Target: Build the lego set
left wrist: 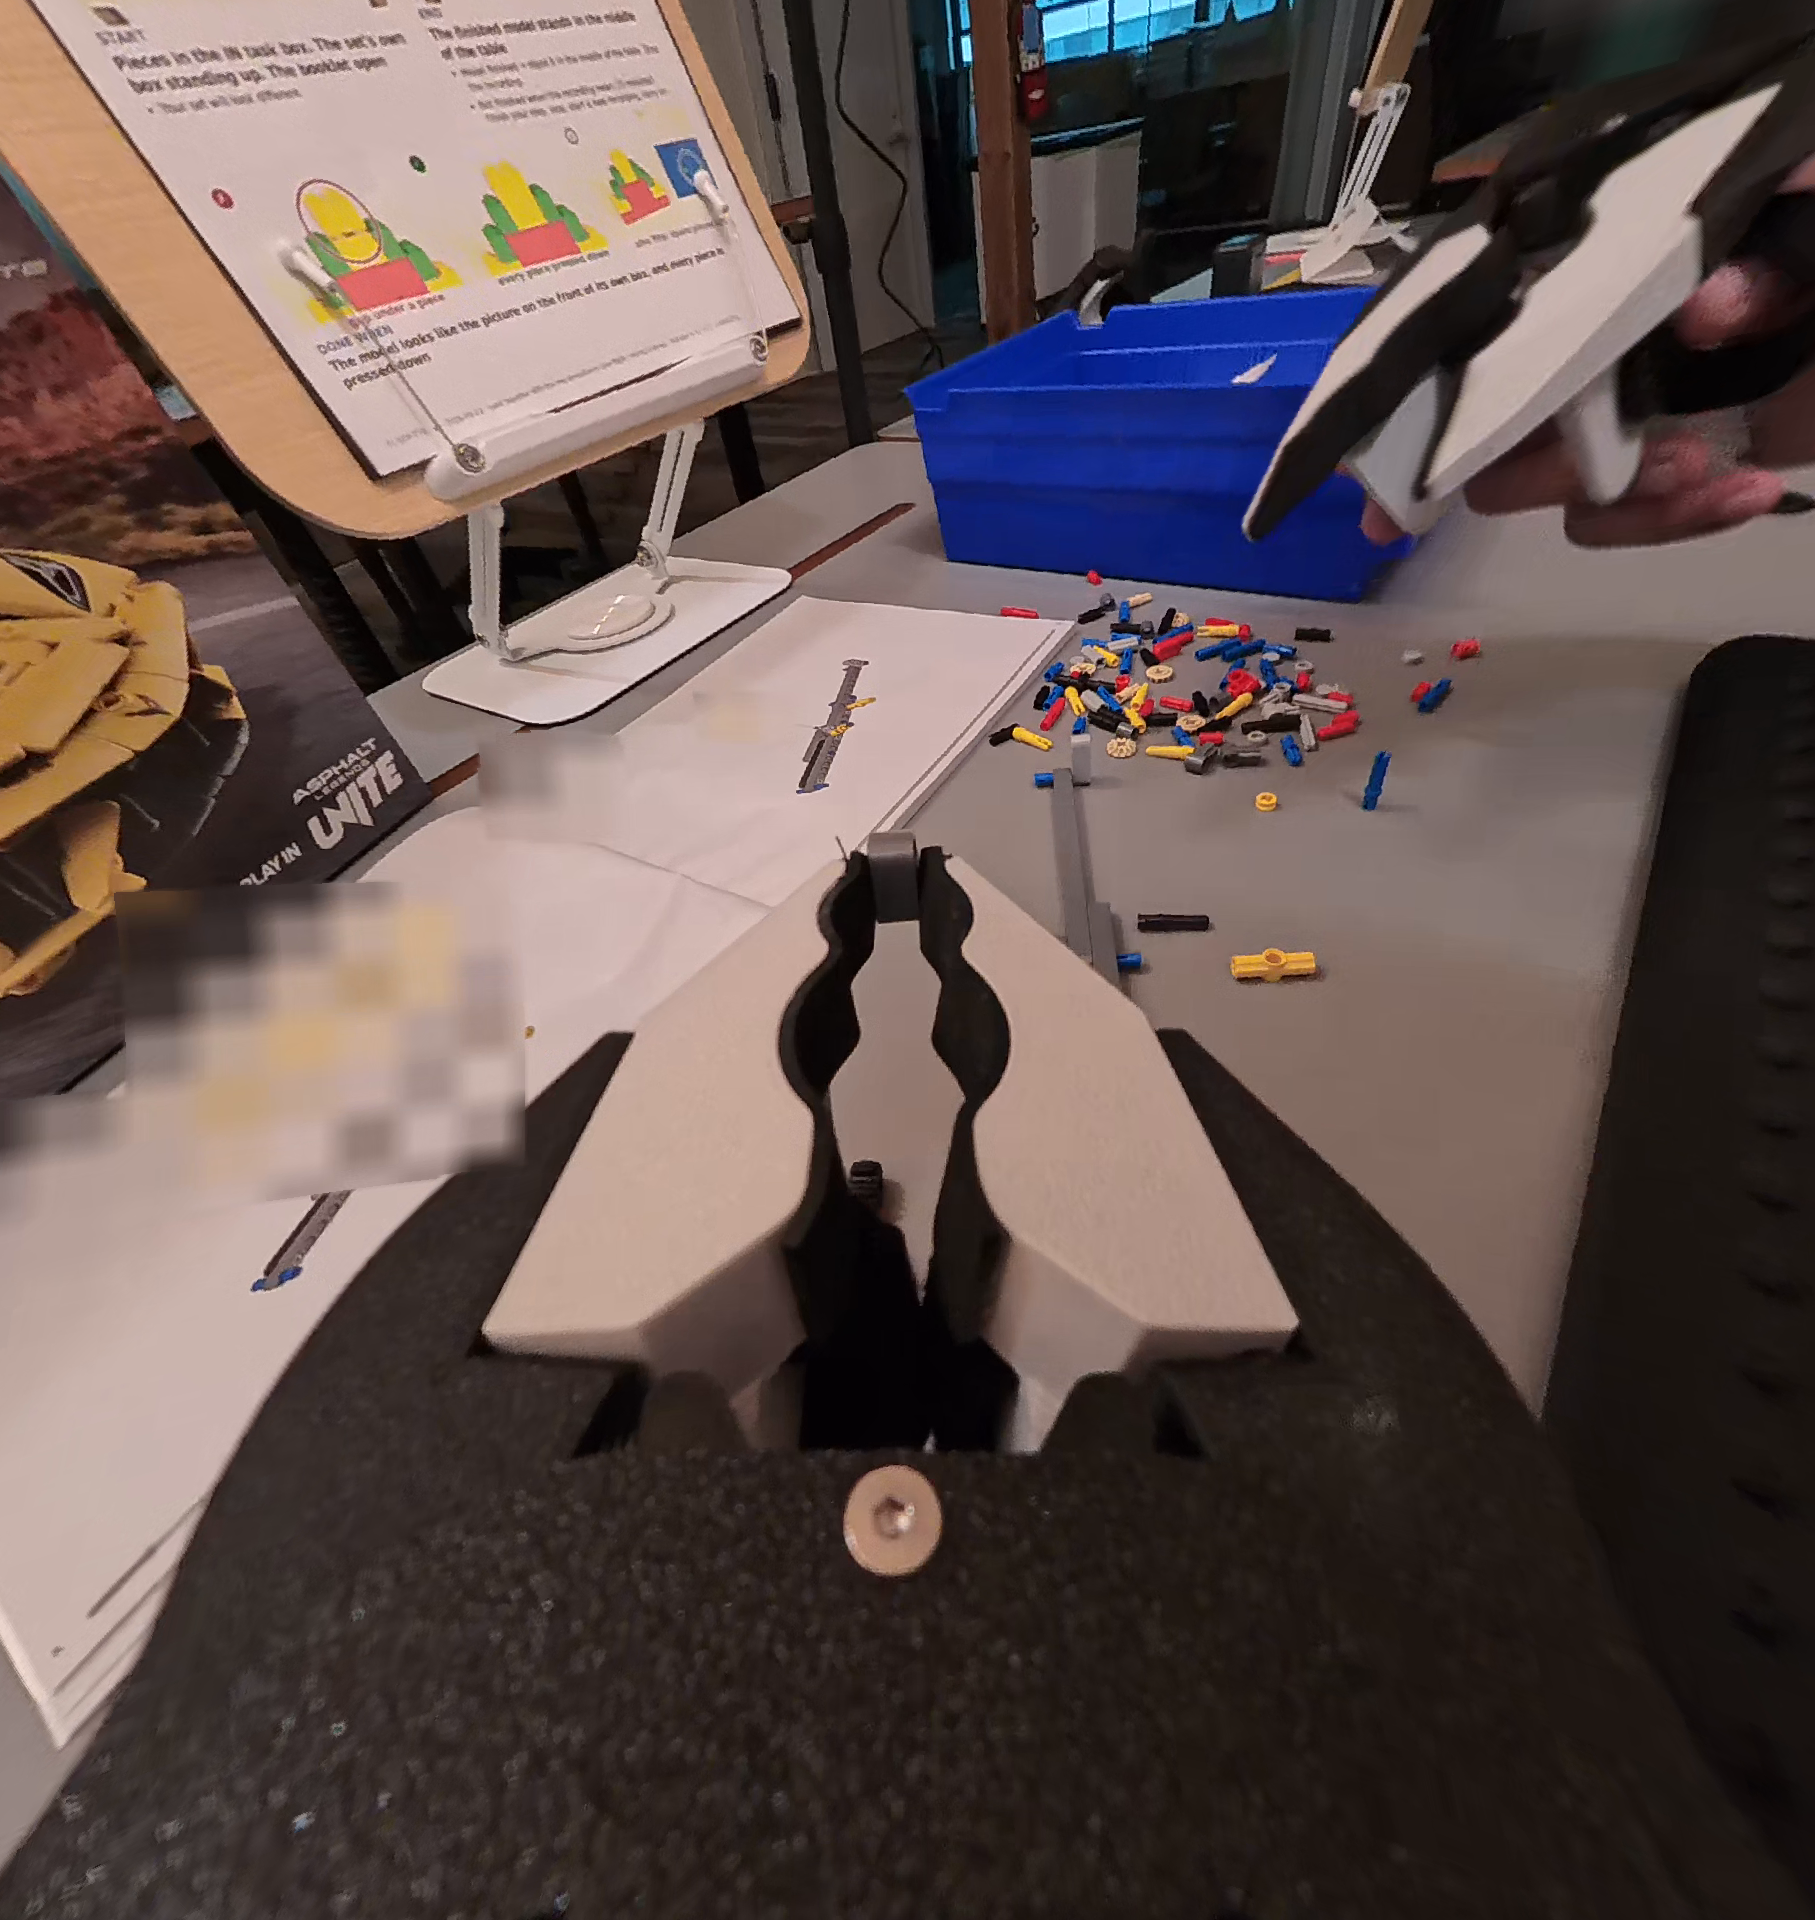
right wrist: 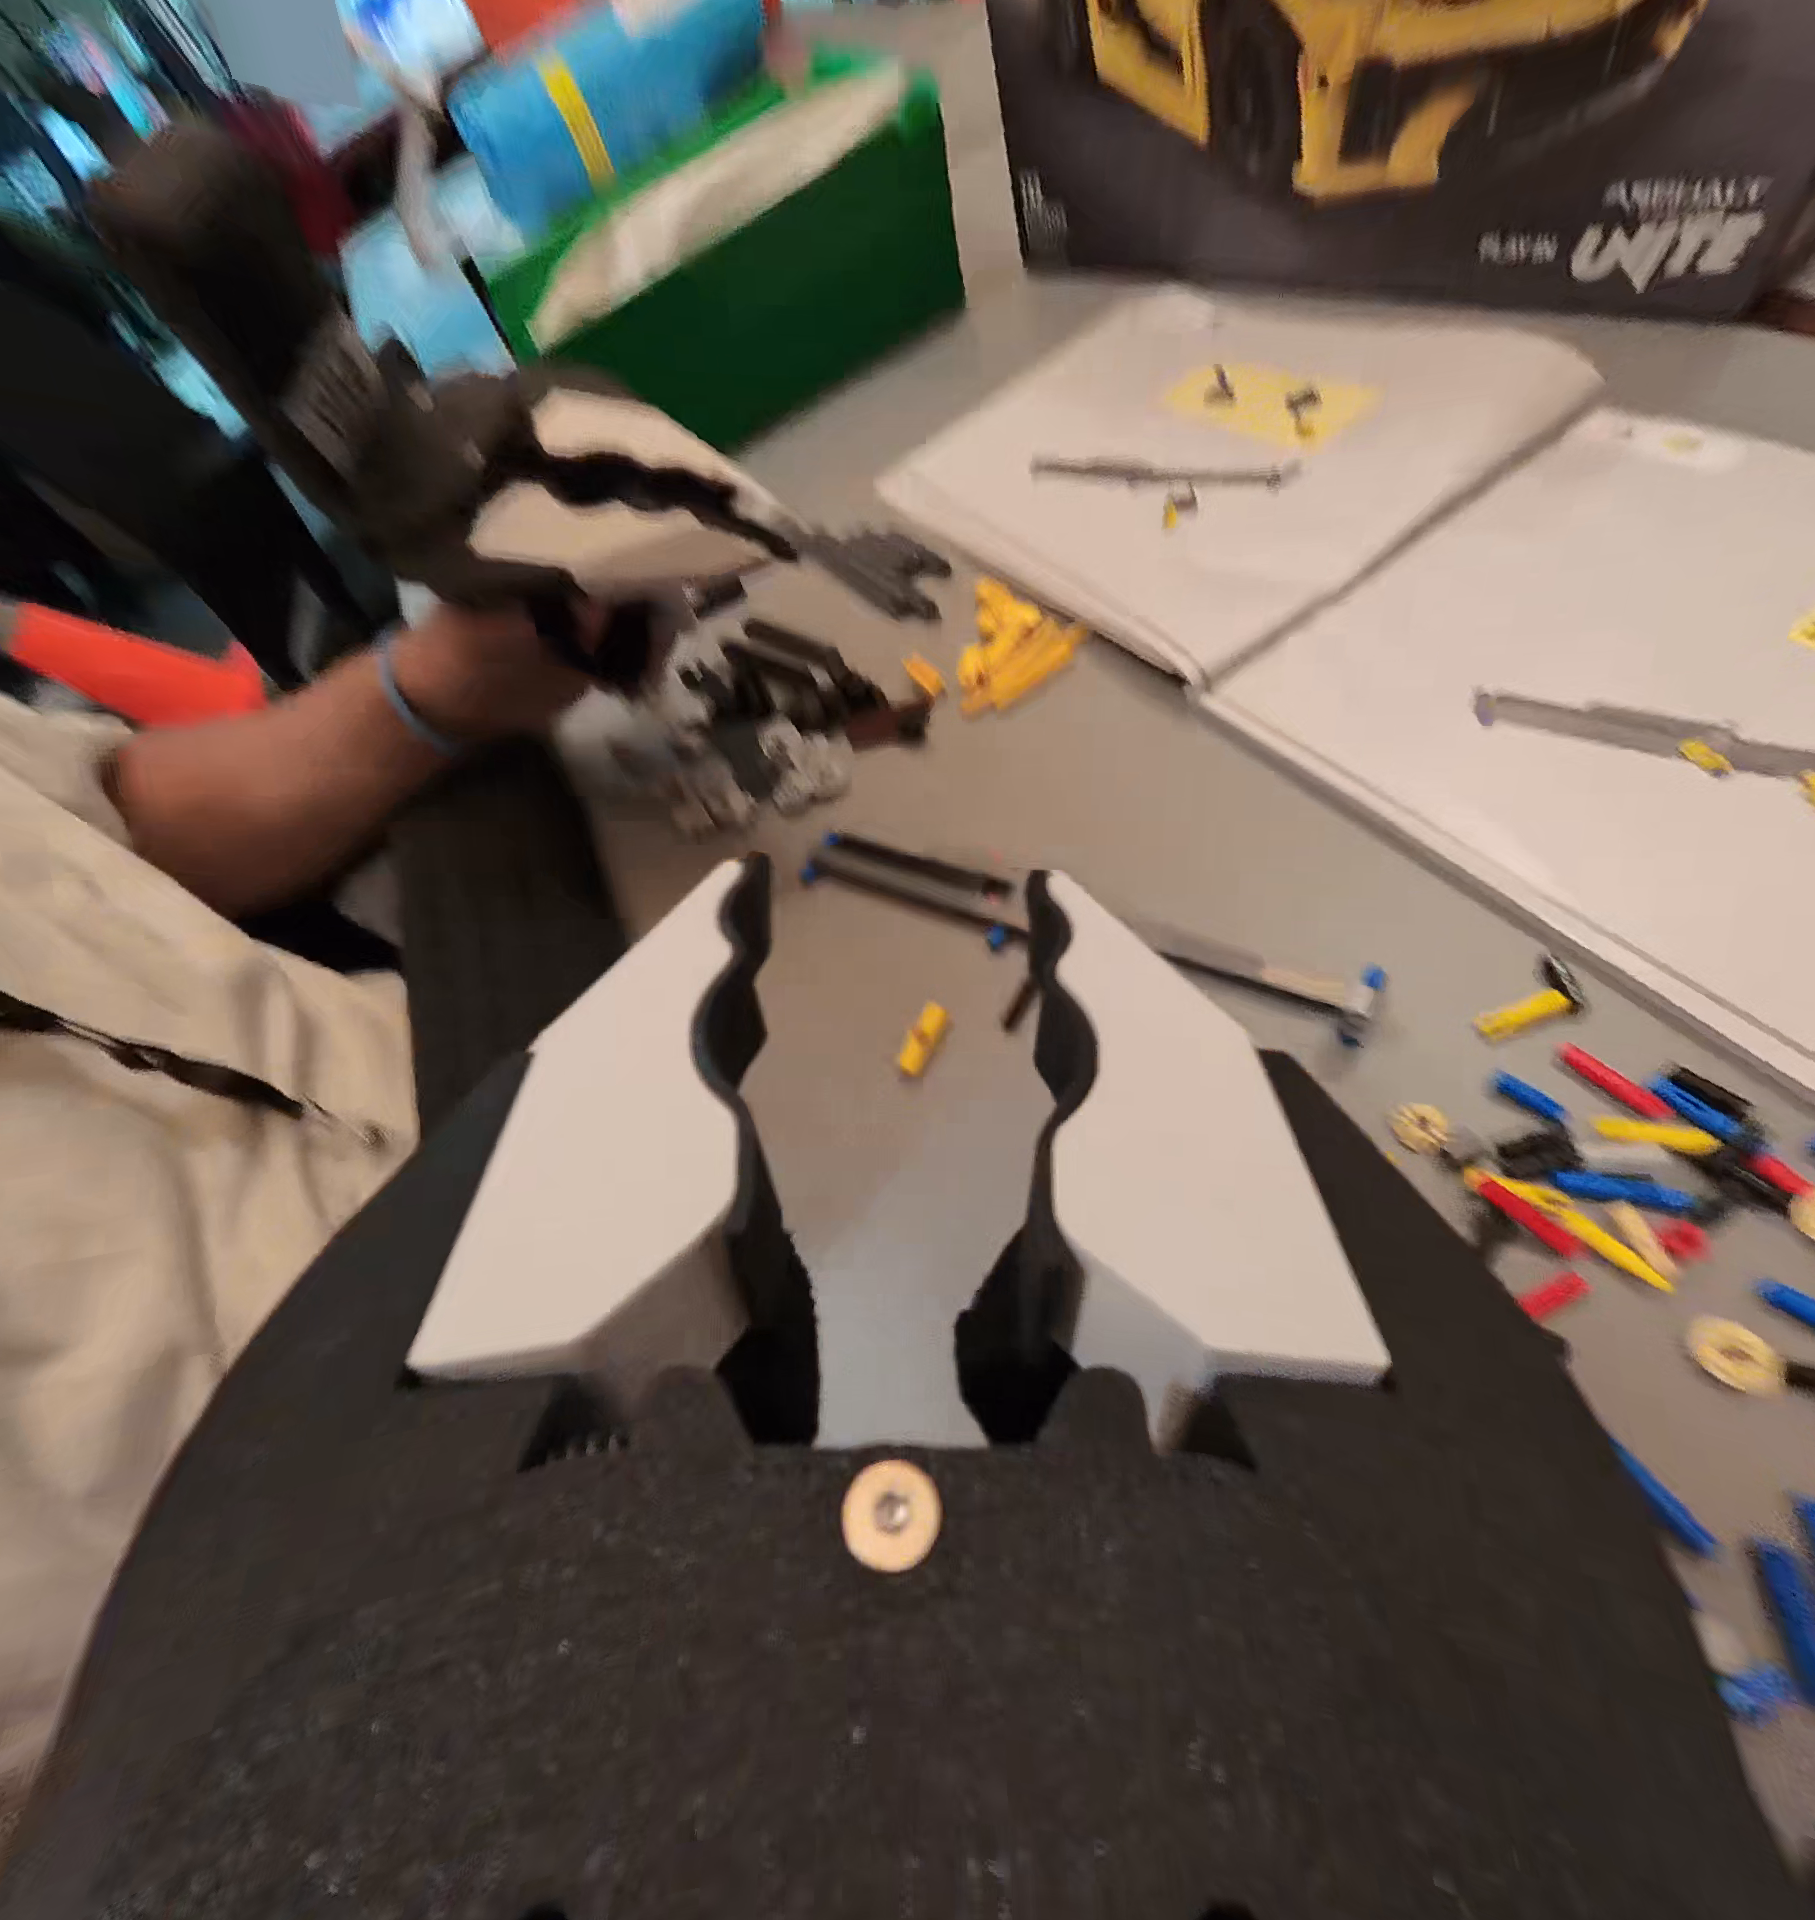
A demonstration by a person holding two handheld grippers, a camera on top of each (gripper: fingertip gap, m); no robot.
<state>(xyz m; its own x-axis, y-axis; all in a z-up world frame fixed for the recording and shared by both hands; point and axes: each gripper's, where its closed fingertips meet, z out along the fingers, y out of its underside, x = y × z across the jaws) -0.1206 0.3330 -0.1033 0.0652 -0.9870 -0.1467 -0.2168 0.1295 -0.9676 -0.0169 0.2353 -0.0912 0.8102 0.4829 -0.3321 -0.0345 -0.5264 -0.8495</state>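
My left gripper (left wrist: 892, 883) is shut on the end of a grey Lego beam (left wrist: 894, 871), held above the open instruction booklet (left wrist: 882, 707). In the right wrist view the left gripper (right wrist: 778, 540) is at the left, with the dark beam (right wrist: 877, 566) sticking out of its tips. My right gripper (right wrist: 892, 894) is open and empty above the grey table, over two black beams with blue pins (right wrist: 913, 883) and a yellow pin (right wrist: 924, 1023). It also shows at the upper right of the left wrist view (left wrist: 1318, 514), held by a hand.
A pile of small coloured pins (left wrist: 1183, 686) lies before a blue bin (left wrist: 1142, 447). A long grey beam (left wrist: 1074, 862), a black pin (left wrist: 1173, 922) and a yellow connector (left wrist: 1272, 964) lie nearby. The set's box (left wrist: 103, 727), a document stand (left wrist: 467, 239), black and grey beams (right wrist: 757, 727), yellow pieces (right wrist: 1017, 644) and a green bin (right wrist: 757, 270) surround the area. The grippers' ends are close to 15 cm from one another. From the right gripper's tips to the black pin (left wrist: 1173, 922) is close to 12 cm.
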